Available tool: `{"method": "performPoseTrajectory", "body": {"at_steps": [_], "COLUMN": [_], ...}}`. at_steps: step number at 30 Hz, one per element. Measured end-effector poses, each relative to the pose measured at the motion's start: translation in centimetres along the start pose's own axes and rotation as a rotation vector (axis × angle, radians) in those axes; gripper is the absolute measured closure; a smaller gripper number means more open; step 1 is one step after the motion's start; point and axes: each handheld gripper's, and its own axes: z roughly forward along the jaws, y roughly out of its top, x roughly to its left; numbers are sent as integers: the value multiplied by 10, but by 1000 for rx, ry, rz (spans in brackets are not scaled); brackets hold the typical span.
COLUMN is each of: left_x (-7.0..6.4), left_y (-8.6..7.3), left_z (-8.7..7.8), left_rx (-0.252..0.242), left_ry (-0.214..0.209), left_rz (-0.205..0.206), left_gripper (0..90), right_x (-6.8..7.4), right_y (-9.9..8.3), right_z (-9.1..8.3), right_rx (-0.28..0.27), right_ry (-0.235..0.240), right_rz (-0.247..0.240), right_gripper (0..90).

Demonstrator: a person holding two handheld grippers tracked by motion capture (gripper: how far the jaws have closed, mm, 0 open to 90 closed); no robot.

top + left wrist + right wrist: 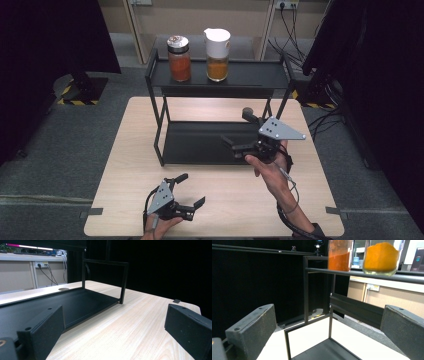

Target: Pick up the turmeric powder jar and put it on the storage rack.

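Left claw: my left gripper (189, 192) sits low over the near edge of the table (125, 150), jaws spread wide and nothing between them.
Ahead of left claw: bare wood, then the lower shelf (75, 305) of the black rack (155, 95) lying up and to its left; one thin rack post (123, 285) stands at that shelf's near corner.
Right claw: my right gripper (239, 131) hangs over the right part of the lower shelf, jaws released and wide apart, holding nothing.
Above right claw: the rack's top shelf rail (367, 275) crosses my line between the jaws and the jars.
Red jar: the jar of red-orange powder (178, 58) stands upright on the top shelf, up and to the left of my right claw, well apart from it.
Yellow jar: the jar with the white lid (217, 47) stands just beside the red one, to its right, more directly above and beyond my right claw.
Hard to make out: from the right gripper view both jars are cut off at the top, so their lids are out of frame; I cannot tell whether the two jars touch.
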Motion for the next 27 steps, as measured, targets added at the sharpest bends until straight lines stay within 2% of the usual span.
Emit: {"method": "performPoseTrajectory", "body": {"at_steps": [9,27], "left_x": [0,0], "left_y": [0,-1], "left_z": [0,-1], "left_rx": [-1,-10], "left_ry": [2,14], "left_rz": [1,-1], "left_gripper": [23,23], "right_x": [12,27], "right_y": [-19,-64], "right_z": [-15,-32], "right_rx": [6,34], "right_ry": [3,-10], "right_rz": [-33,-8], "right_gripper": [4,4]}}
